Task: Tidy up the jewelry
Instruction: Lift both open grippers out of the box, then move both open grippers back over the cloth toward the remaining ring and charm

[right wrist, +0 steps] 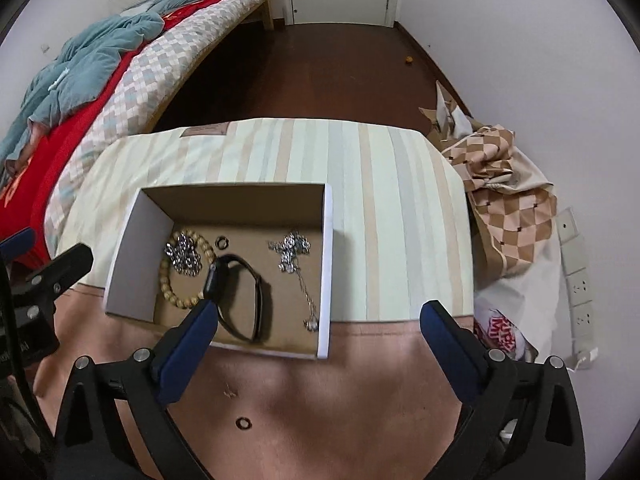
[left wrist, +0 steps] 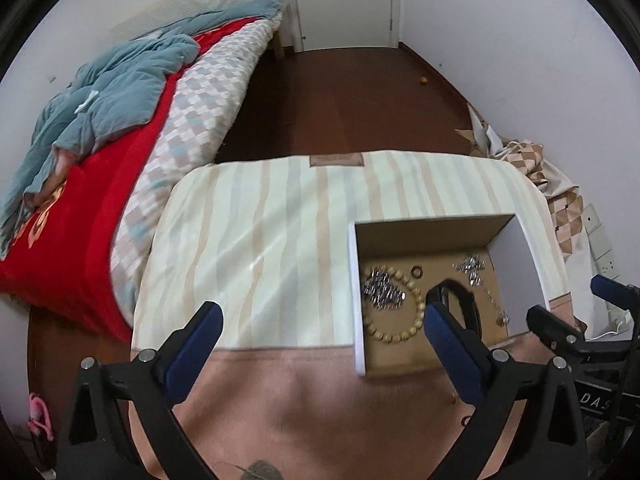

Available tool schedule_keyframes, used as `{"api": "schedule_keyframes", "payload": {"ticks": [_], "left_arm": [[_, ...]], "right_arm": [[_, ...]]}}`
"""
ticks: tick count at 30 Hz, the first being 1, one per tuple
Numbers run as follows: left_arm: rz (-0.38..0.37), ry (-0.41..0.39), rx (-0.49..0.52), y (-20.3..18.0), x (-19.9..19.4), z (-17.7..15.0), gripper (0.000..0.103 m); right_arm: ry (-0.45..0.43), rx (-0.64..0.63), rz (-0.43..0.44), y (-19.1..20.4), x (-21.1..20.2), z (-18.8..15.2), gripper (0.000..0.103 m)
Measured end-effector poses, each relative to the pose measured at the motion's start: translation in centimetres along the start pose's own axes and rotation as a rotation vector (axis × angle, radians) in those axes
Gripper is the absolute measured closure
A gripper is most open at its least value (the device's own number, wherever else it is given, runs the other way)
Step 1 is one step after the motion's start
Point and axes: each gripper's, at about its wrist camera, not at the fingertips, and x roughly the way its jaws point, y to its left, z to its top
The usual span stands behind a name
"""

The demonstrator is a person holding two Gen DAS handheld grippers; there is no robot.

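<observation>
Both your left tongs (left wrist: 322, 326) and right tongs (right wrist: 318, 322) stand wide open with nothing in them. One small dark ring (right wrist: 243, 423) lies loose on the worktop (right wrist: 384, 184), on its pink cloth just near of the cardboard box (right wrist: 326, 272). It looks light, stiff and likely slippery, so pinch across its rim. In the box, the wooden bead bracelet (right wrist: 170, 280), chain necklace (right wrist: 298, 260) and black watch band (right wrist: 244, 296) are limp.
</observation>
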Motion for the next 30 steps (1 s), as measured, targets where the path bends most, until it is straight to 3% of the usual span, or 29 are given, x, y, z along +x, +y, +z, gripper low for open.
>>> {"api": "schedule_keyframes", "payload": {"ticks": [13,24,30], "left_arm": [[0.089,-0.119,-0.022,0.3,-5.9,-3.6,0.001],[0.071,-0.226,-0.032,0.3,-11.9,-5.3,0.001],[0.074,-0.238,-0.055,0.6,-12.4,-6.1,0.001]], "right_arm": [[-0.107,0.007,-0.047,0.8,-6.1,-2.8,0.001],[-0.228,0.017,-0.042,1.6,-13.0,-5.0,0.001],[-0.242,0.022,-0.023,1.9,-14.1,-6.0,0.001]]}}
